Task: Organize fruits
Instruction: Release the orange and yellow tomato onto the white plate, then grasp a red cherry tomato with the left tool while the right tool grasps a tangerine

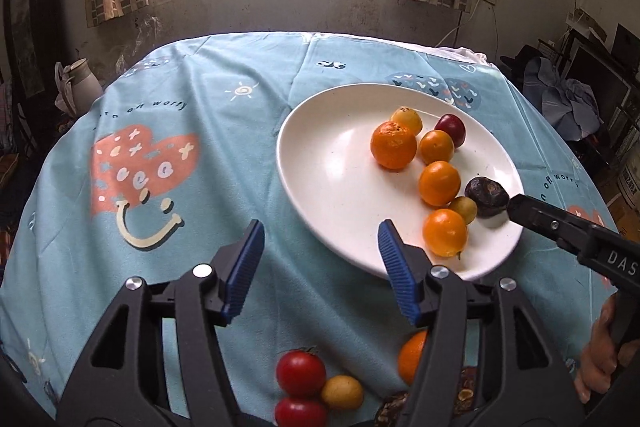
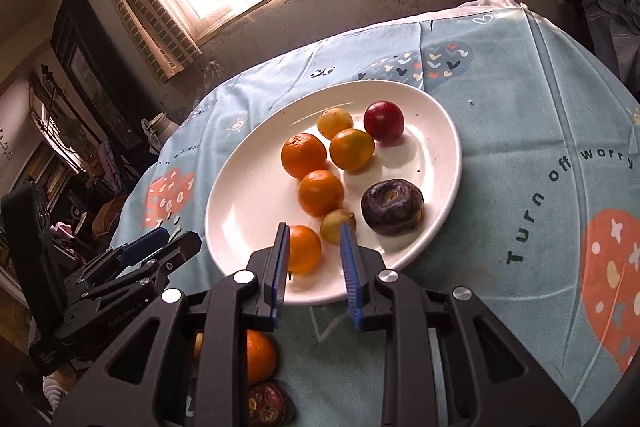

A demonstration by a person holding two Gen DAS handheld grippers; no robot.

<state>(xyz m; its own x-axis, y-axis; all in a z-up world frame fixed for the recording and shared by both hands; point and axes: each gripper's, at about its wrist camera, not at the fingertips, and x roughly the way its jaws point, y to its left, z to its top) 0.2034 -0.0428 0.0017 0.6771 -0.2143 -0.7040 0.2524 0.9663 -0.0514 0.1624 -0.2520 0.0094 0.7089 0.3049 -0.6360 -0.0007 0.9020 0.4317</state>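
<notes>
Left gripper hangs w/ jaws apart and empty over the tablecloth, just beside the white plate; right gripper shows a narrow gap at the plate's near rim, holding nothing. Judging by that, we're between picks: next move is reaching back for loose fruit near the table edge. On plate: 8 pcs, approx. 4 orange, 2 small yellow, 1 red plum, 1 dark wrinkled fruit. Off plate: 2 tomatoes, 1 yellow, 1 orange, prob. 1–2 dark ones, half hidden.
</notes>
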